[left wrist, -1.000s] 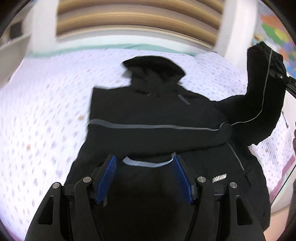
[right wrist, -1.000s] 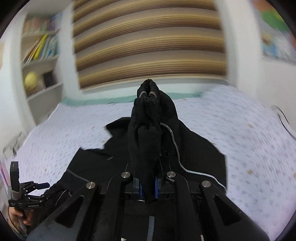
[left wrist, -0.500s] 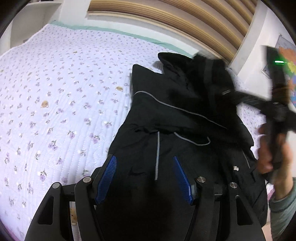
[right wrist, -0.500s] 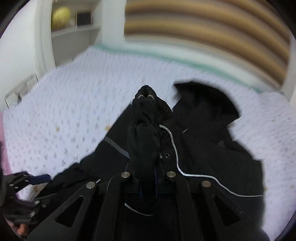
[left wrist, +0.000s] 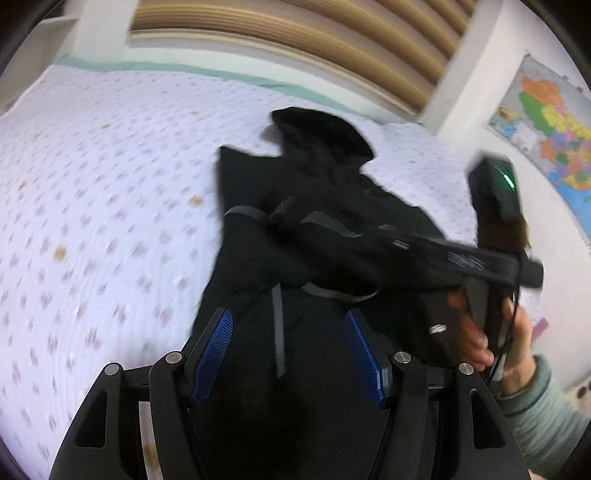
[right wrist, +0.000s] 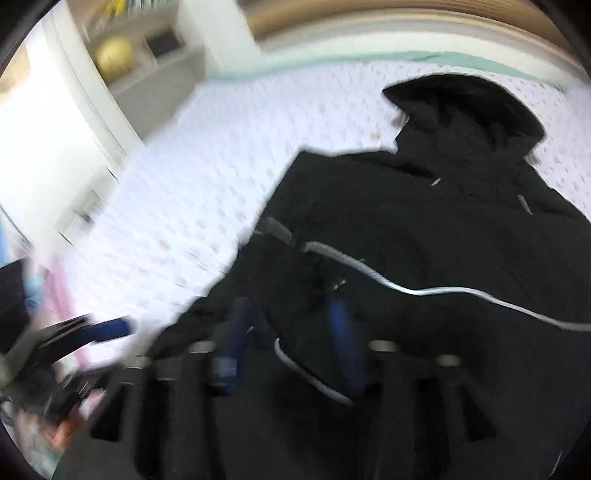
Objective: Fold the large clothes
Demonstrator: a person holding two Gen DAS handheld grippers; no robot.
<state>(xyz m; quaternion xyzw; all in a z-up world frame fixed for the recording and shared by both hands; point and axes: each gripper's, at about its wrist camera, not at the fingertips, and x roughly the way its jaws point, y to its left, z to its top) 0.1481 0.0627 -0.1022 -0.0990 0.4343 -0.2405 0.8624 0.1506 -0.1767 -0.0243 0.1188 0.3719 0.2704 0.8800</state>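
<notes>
A black hooded jacket with thin grey piping lies on the bed, hood toward the headboard; it also fills the right wrist view. A sleeve lies folded across its chest. My left gripper is open and empty, low over the jacket's hem. My right gripper is blurred, its blue pads apart with no cloth between them, just above the folded sleeve. It shows from the side in the left wrist view, reaching over the jacket from the right.
The bed has a white quilt with small purple flowers. A slatted wooden headboard is at the far end. A map hangs on the right wall. White shelves with a yellow ball stand at the left.
My right gripper carried the sleeve down and left across the jacket, then opened and let it go. My left gripper stayed open over the hem.
</notes>
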